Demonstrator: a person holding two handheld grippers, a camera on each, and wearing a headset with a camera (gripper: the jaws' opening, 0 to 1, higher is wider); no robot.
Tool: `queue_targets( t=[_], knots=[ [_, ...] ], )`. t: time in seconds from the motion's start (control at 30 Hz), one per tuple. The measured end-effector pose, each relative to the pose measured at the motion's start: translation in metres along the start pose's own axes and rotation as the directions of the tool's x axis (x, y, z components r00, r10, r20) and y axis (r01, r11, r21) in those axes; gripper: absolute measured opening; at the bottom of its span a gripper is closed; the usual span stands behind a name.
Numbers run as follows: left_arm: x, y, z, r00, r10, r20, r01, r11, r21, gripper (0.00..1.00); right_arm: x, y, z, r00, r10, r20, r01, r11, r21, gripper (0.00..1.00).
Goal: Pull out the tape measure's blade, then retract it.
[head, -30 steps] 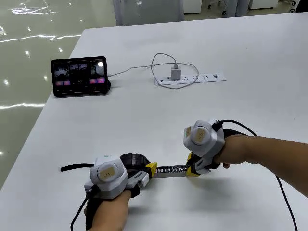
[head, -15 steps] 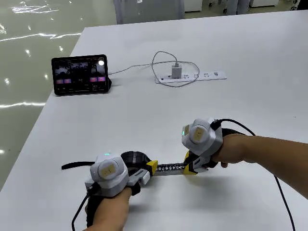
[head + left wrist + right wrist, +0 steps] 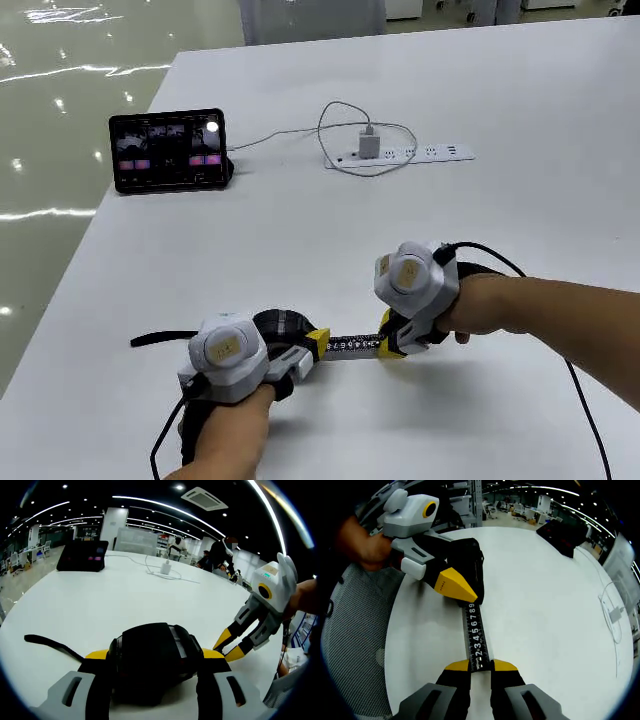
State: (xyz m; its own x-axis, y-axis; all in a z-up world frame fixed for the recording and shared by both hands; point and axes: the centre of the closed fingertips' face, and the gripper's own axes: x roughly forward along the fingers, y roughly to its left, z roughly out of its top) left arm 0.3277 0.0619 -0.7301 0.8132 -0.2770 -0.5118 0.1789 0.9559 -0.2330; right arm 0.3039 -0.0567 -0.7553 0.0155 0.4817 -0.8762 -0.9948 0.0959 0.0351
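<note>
The black tape measure (image 3: 283, 328) lies on the white table near its front edge, with my left gripper (image 3: 300, 358) shut on its case. In the left gripper view the case (image 3: 150, 655) sits between the yellow-tipped jaws of my left gripper (image 3: 155, 656), and its black strap (image 3: 50, 645) trails to the left. A short length of blade (image 3: 352, 346) runs right to my right gripper (image 3: 385, 348), which is shut on the blade's end. The right gripper view shows the numbered blade (image 3: 474, 635) leading from my right gripper (image 3: 480, 667) up to the case (image 3: 465, 562).
A dark tablet (image 3: 168, 150) stands at the back left near the table's left edge. A white power strip (image 3: 405, 155) with a charger and looped cable lies behind the work. Bare table (image 3: 300, 240) lies between them and the grippers. People stand far off in the left gripper view.
My right gripper has moved left toward the case with the blade's end in it, so the exposed blade is shorter. The left gripper holds its place.
</note>
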Motion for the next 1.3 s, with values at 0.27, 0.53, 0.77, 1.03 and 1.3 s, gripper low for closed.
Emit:
queue_targets(
  t=[0.27,0.53,0.77,1.03,1.3],
  knots=[
    [0.0,0.001,0.0,0.9999,-0.007,-0.01,0.007,1.0,-0.006,0.65,0.002,0.001,0.003,1.0,0.003,-0.001,-0.003,1.0,0.004,0.11],
    [-0.001,-0.001,-0.001,0.9996,-0.022,-0.018,0.022,1.0,-0.003,0.65,0.007,0.004,0.012,1.0,0.01,0.002,-0.01,1.0,-0.009,0.11],
    [-0.001,0.0,-0.001,0.9996,-0.022,-0.019,0.022,1.0,-0.003,0.65,0.01,0.006,0.016,0.9999,0.008,0.014,-0.008,1.0,0.005,0.11],
    [-0.001,-0.001,-0.001,0.9996,-0.023,-0.018,0.023,1.0,-0.004,0.65,0.017,0.009,0.031,0.9991,-0.001,0.043,0.001,1.0,0.004,0.11],
    [-0.002,-0.001,0.0,0.9996,-0.021,-0.017,0.021,1.0,-0.006,0.65,0.02,0.009,0.039,0.9983,-0.002,0.058,0.002,1.0,-0.009,0.11]
  ],
)
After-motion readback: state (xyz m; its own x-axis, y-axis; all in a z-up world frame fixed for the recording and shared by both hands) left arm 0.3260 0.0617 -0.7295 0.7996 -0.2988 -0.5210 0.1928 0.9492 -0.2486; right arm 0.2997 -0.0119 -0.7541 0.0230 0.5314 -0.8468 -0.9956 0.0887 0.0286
